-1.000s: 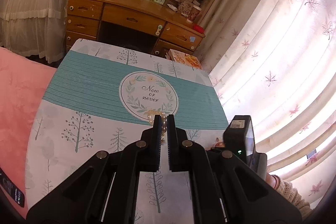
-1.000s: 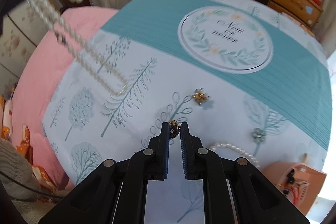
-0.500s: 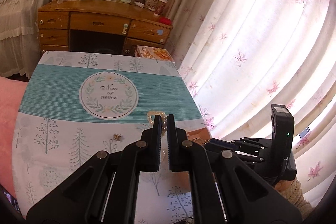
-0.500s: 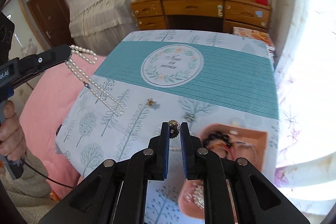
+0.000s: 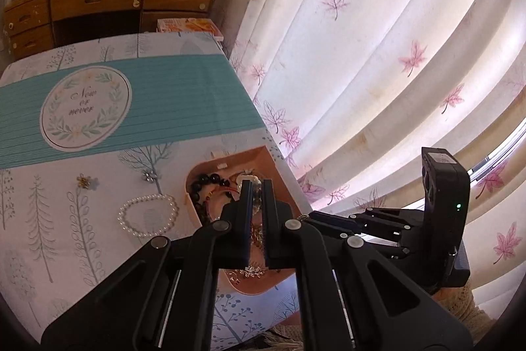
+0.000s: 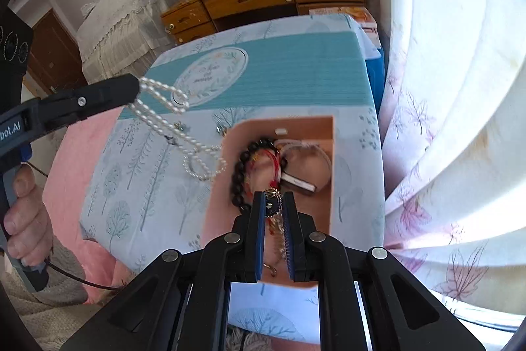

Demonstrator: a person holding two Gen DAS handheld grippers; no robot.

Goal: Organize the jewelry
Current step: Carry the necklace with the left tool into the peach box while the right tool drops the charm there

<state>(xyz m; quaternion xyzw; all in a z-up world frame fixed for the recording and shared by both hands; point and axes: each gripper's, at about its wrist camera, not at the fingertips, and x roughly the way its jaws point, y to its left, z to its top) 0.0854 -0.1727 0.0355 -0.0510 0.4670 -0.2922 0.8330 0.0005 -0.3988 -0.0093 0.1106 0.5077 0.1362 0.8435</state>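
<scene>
Holding a small round gold brooch (image 6: 272,203) pinched between its blue-padded fingers, the right hand-held gripper (image 6: 272,205) hovers over the open peach-coloured jewelry box (image 6: 328,134) at the frame's lower centre. The left hand-held gripper (image 6: 133,91), at the left edge of the right wrist view, is clenched on a long white pearl necklace (image 6: 171,127) dangling over the tree-printed worktop (image 6: 138,186). A short pearl bracelet (image 5: 148,215) and two small ornaments lie beside the box. The drop should go well if the brooch is lowered past the black bead bracelet (image 6: 241,173) onto bare box floor before the fingers part; the necklace is best fed in slowly, loose end first.
</scene>
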